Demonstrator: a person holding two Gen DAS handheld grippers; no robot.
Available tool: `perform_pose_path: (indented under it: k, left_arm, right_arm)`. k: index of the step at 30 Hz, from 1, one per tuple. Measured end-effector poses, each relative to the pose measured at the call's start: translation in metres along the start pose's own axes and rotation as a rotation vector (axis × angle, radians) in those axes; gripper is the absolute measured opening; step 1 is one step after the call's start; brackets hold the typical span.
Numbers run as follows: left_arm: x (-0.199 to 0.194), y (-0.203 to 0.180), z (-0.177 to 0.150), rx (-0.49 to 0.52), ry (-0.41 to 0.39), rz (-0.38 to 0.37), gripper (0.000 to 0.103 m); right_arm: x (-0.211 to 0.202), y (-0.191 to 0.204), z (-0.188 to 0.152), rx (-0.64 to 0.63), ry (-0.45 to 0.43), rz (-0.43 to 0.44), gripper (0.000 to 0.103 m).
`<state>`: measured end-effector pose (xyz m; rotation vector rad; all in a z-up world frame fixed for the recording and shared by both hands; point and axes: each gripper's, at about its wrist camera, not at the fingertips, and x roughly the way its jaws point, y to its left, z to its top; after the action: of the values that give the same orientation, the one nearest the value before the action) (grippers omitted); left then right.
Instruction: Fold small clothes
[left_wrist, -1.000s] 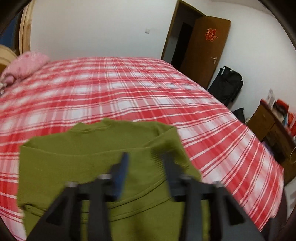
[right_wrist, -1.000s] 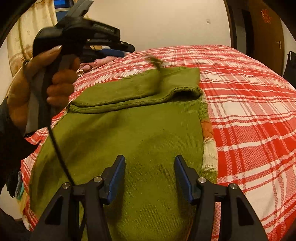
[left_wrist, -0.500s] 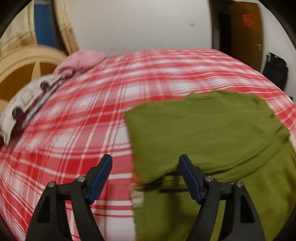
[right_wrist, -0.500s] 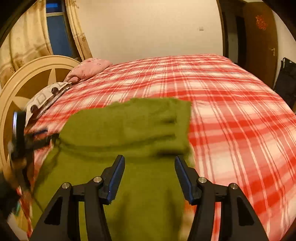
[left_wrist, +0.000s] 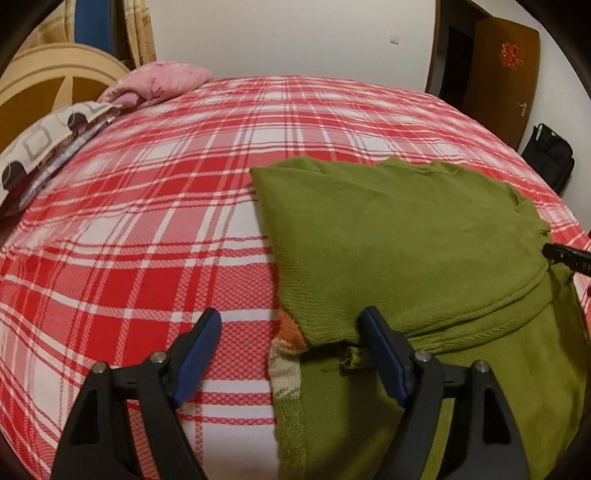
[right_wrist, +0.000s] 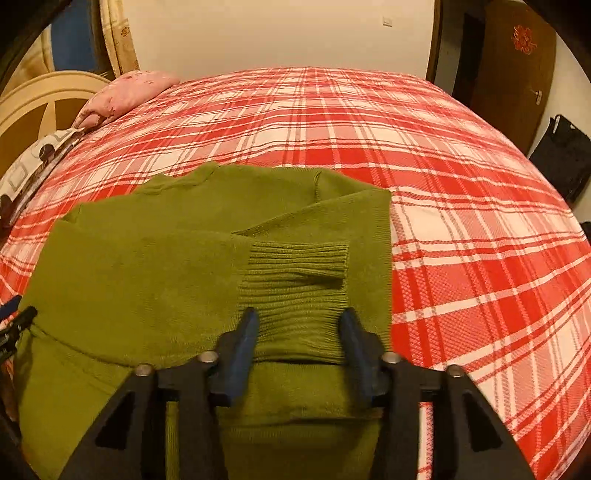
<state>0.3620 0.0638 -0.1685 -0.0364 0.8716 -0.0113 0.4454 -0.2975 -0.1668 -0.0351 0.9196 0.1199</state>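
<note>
A green knit sweater (left_wrist: 399, 236) lies on the red plaid bed (left_wrist: 147, 229), with one sleeve folded across its body. My left gripper (left_wrist: 291, 317) hovers at the sweater's left edge. Its jaws are opening wide, and only the folded corner and an orange-and-cream patch (left_wrist: 290, 336) lie between them, untouched. In the right wrist view the sweater (right_wrist: 140, 266) fills the foreground and its ribbed sleeve cuff (right_wrist: 299, 273) lies on top. My right gripper (right_wrist: 300, 314) straddles this cuff with its jaws closing. The pads stand at the cuff's sides and I see no firm pinch.
A pink pillow (left_wrist: 162, 79) and a patterned pillow (left_wrist: 40, 140) lie by the cream headboard (left_wrist: 48, 77) at the far left. A brown door (left_wrist: 498, 70) and a black bag (left_wrist: 550, 158) stand to the right of the bed. The other gripper's tip (left_wrist: 565, 254) pokes in from the right.
My left gripper swung from over the sweater's middle to its left edge and spread wider. My right gripper moved up to the ribbed cuff and narrowed. The sleeve now lies flat across the body.
</note>
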Motion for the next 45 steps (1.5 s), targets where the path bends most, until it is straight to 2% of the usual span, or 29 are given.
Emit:
perform_pose_path:
  k: [4,7,11,12,14,15,18,20,24,27,31,32,33,34,39,42,44,45]
  left_arm:
    - [0.001,0.007,-0.001,-0.028,0.008,-0.036,0.082]
    - [-0.004,0.009,-0.005,-0.03,0.0,-0.046,0.082]
    - [-0.019,-0.001,-0.017,0.08,-0.024,-0.052,0.081]
    - [-0.021,-0.002,-0.018,0.099,-0.027,-0.049,0.081]
    - [-0.019,-0.006,-0.02,0.139,-0.016,-0.022,0.081]
    - [-0.017,-0.006,-0.018,0.144,-0.011,-0.007,0.081]
    - [-0.009,-0.004,-0.007,0.131,-0.017,0.026,0.081]
    - [-0.002,0.001,0.004,0.107,-0.016,0.046,0.082]
    - [0.006,0.012,0.008,0.043,0.018,0.08,0.081]
    - [0.006,0.018,0.005,0.004,0.012,0.074,0.08]
    - [0.003,0.015,0.004,0.012,-0.007,0.05,0.057]
    - [0.001,0.015,0.003,0.006,-0.013,0.037,0.051]
    - [0.0,0.015,0.003,0.0,-0.014,0.022,0.042]
    - [-0.001,0.017,0.002,-0.012,-0.019,-0.002,0.038]
    - [-0.003,0.032,0.0,-0.104,-0.02,-0.056,0.038]
    - [-0.002,0.028,-0.003,-0.071,-0.015,-0.044,0.04]
    - [-0.003,0.029,-0.004,-0.069,-0.008,-0.045,0.04]
    - [-0.003,0.03,-0.006,-0.074,-0.006,-0.053,0.04]
  right_arm:
    - [-0.006,0.001,0.002,-0.005,-0.015,0.026,0.02]
    - [-0.014,0.005,0.0,-0.021,-0.035,0.036,0.019]
    - [-0.012,0.002,0.001,-0.017,-0.017,0.079,0.02]
    - [-0.012,0.0,0.001,-0.009,-0.023,0.087,0.022]
    - [-0.011,-0.007,0.001,0.012,-0.044,0.087,0.037]
    - [-0.011,-0.01,0.0,0.027,-0.048,0.094,0.048]
    - [-0.006,-0.018,-0.002,0.084,-0.03,0.163,0.05]
    - [-0.006,-0.014,-0.004,0.059,-0.031,0.146,0.05]
    - [-0.005,-0.012,-0.004,0.031,-0.027,0.133,0.032]
    - [-0.003,-0.013,-0.003,0.03,-0.021,0.146,0.025]
    - [-0.007,-0.003,-0.005,-0.014,-0.03,0.143,0.012]
    - [-0.012,0.001,-0.005,-0.033,-0.045,0.136,0.012]
    - [-0.018,0.004,-0.005,-0.042,-0.06,0.138,0.012]
    - [-0.024,0.006,-0.005,-0.046,-0.07,0.146,0.012]
    - [-0.043,0.011,-0.004,-0.07,-0.1,0.133,0.012]
    - [-0.025,0.008,-0.012,-0.078,-0.033,0.091,0.012]
    - [-0.011,0.004,-0.025,-0.074,0.023,0.108,0.013]
    - [-0.013,0.001,-0.03,-0.063,0.008,0.12,0.016]
